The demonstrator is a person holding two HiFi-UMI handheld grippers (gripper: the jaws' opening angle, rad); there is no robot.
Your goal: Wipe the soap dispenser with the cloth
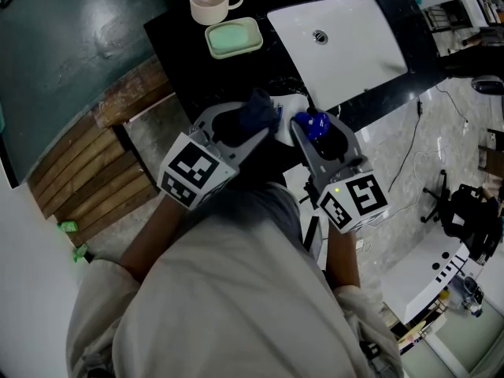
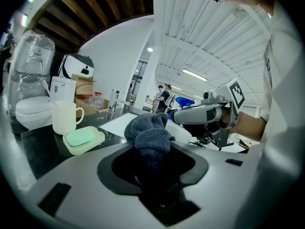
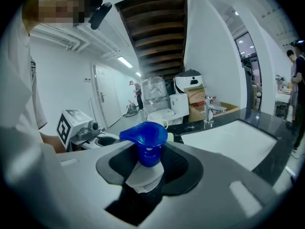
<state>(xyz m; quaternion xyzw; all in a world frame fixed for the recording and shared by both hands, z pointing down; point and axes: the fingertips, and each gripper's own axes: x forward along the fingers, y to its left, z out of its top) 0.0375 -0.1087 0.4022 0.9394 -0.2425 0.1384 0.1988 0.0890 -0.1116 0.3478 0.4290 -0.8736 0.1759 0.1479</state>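
The soap dispenser (image 3: 144, 147), white with a blue pump top, stood upright between the jaws of the right gripper (image 3: 147, 171), which were clenched on its body. In the head view its blue top (image 1: 313, 124) showed just below the near edge of the black counter (image 1: 185, 50). At about 9 o'clock from it, just beside it, was the dark blue-grey cloth (image 1: 257, 112), bunched and grasped in the closed jaws of the left gripper (image 2: 152, 168); whether the cloth touched the dispenser I could not tell. At 11 o'clock from the cloth sat a pale green soap dish (image 1: 233, 38), with a cream mug (image 1: 211, 2) at its 11 o'clock. The white sink (image 1: 339, 42) lay at 1 o'clock from the dispenser.
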